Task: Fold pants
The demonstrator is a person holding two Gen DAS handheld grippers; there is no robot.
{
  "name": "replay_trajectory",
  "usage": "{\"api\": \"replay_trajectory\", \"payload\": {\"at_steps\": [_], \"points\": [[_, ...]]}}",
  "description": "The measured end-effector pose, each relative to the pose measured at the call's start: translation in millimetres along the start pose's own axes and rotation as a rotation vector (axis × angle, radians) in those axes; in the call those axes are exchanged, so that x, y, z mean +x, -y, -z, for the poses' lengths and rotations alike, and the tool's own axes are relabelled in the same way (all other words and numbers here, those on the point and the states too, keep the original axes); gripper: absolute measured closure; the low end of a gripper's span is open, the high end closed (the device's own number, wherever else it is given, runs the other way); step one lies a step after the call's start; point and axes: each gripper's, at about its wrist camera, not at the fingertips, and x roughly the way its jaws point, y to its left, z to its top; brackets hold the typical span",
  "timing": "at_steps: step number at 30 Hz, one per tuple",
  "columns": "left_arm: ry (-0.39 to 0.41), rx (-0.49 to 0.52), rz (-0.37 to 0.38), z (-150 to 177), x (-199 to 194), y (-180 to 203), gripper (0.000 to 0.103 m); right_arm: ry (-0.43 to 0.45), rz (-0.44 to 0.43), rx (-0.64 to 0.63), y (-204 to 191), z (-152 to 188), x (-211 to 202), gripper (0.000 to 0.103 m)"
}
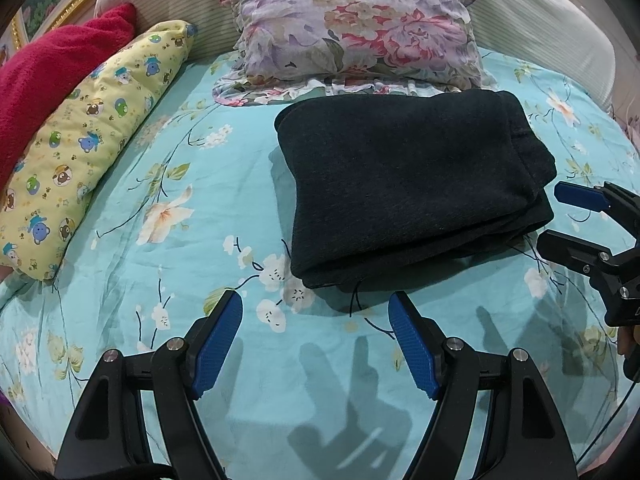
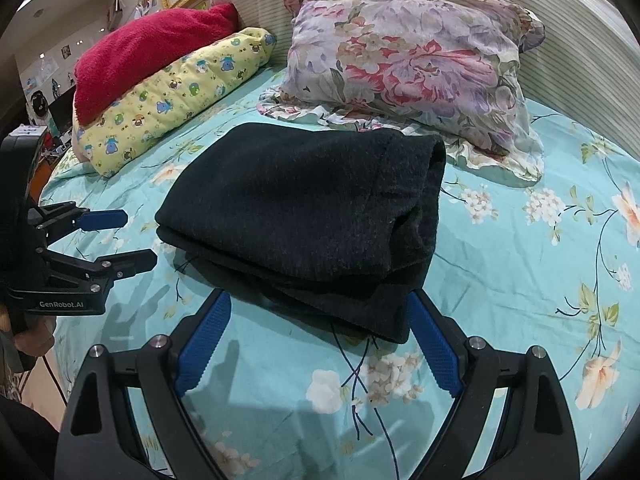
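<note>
Dark charcoal pants (image 1: 408, 184) sit folded into a thick stack on the bed sheet (image 1: 160, 240), left wrist view. Left tool (image 1: 316, 312) released, fingers spread wide, just near of the stack's near-left corner, not touching it. Right tool (image 1: 560, 216) comes in from the right edge, also released, tips just beside the stack's right side. Far of the pants: floral pillow (image 1: 360, 28), touching or nearly touching the far edge. Yellow bear-print pillow (image 1: 92, 136) and red blanket (image 1: 52, 64) well apart, far left.

Right wrist view: right tool (image 2: 318, 312) released, straddling the near edge of the pants (image 2: 304, 208); right finger tip looks to touch the near-right corner. Left tool (image 2: 132, 236) at left, open, near the stack's left edge. "GenRobot.AI" readable on its body.

Pants: heathered knit, several layers, rounded fold on the right, loose threads trailing off the near edge.
</note>
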Motion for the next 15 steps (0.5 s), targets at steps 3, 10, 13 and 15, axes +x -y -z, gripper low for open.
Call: {"api": "replay_trajectory", "payload": {"at_steps": [3, 10, 13, 15], "points": [[0.001, 0.004, 0.0, -0.6, 0.1, 1.2, 0.027, 0.003, 0.002, -0.001, -0.4, -0.7, -0.1, 0.014], [0.0, 0.004, 0.002, -1.3, 0.7, 1.8, 0.027, 0.001, 0.0, 0.001, 0.1, -0.7, 0.2, 0.014], [-0.002, 0.006, 0.003, -1.7, 1.6, 2.3, 0.027, 0.003, 0.001, 0.0, -0.1, -1.3, 0.2, 0.014], [-0.003, 0.007, 0.004, -2.1, 2.2, 2.4, 0.027, 0.002, 0.0, 0.0, 0.4, -0.5, -0.1, 0.014]]}}
